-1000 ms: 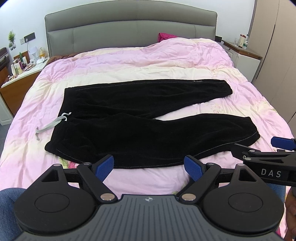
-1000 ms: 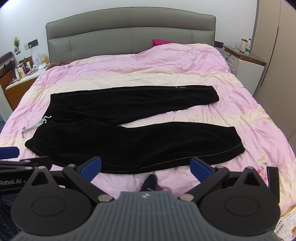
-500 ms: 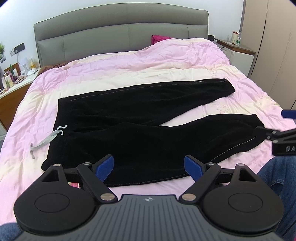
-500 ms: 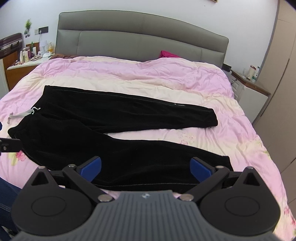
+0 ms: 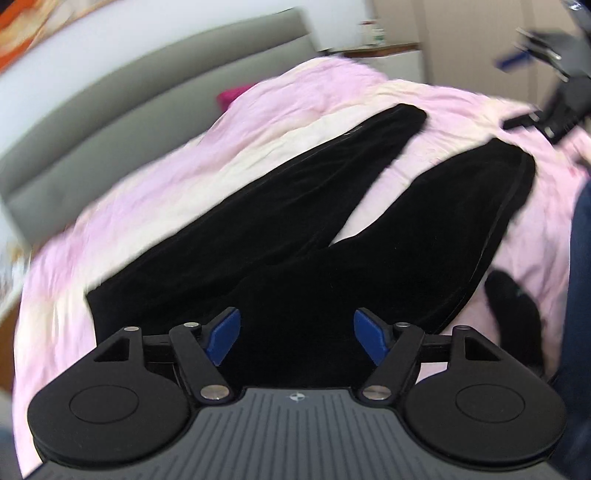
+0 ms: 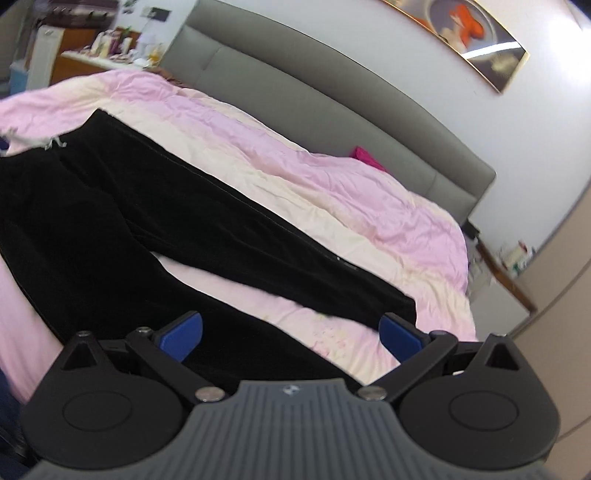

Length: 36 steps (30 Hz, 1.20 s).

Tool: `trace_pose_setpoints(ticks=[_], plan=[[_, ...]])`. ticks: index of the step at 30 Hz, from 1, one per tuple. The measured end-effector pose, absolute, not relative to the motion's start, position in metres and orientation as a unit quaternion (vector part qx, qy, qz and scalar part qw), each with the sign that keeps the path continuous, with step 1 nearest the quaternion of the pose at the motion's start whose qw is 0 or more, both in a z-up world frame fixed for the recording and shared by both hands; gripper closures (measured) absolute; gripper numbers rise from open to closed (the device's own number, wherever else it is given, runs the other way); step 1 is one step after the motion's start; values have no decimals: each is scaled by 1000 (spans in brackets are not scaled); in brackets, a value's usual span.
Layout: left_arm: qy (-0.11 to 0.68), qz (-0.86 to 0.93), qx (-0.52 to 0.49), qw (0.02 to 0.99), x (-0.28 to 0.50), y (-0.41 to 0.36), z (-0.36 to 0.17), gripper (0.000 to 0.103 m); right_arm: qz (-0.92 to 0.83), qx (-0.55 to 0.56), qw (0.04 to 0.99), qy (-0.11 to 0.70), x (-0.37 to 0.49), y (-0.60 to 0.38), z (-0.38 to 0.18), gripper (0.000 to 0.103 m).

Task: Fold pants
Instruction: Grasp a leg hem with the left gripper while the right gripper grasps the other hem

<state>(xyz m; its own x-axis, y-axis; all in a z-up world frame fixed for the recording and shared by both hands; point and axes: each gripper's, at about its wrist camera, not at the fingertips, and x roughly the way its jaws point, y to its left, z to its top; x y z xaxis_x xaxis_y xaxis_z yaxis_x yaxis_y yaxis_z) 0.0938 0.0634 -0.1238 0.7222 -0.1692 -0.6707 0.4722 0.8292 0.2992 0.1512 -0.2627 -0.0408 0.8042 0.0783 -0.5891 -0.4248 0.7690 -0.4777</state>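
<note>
Lying flat on the pink quilt (image 5: 258,122), black pants (image 5: 295,229) sit under both claws: left claw (image 5: 297,338) closing but empty, right claw (image 6: 291,334) spread, empty.

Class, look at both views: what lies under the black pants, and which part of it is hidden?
The black pants lie flat on a pink and cream duvet, which shows all around them and between the two legs. The part of the duvet directly beneath the fabric is covered and cannot be seen.

We are in a home bedroom: a bed with a pink quilt (image 6: 332,184), its grey padded headboard (image 6: 295,74) behind, cluttered bedside tables (image 6: 92,59) either side, and a framed picture (image 6: 472,33) above the headboard.
</note>
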Motion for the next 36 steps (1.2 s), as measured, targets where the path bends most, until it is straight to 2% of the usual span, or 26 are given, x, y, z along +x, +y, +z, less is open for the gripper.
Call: trace_pose_setpoints(ticks=[5,12,14,17,23,28,36], plan=[[360,-205,322,851,107,60,-156,16,221,-423,846,236,170,-277,-73,5],[403,-249,385,792,114,63,-198,18,307,-515,754,268,193,-291,-139,8],[402,-258,424,769,107,64,-210,23,336,-547,712,283,194,-294,-160,25],[408,-285,466,731,94,74,-223,26,361,-575,665,311,196,-305,-187,42],[435,-317,473,697,82,106,-233,26,378,-545,666,341,198,-335,-201,43],[427,-318,478,698,81,125,-232,27,383,-536,656,368,201,-359,-206,44],[439,-280,501,691,77,171,-228,27,371,-574,629,370,193,-391,-221,46]])
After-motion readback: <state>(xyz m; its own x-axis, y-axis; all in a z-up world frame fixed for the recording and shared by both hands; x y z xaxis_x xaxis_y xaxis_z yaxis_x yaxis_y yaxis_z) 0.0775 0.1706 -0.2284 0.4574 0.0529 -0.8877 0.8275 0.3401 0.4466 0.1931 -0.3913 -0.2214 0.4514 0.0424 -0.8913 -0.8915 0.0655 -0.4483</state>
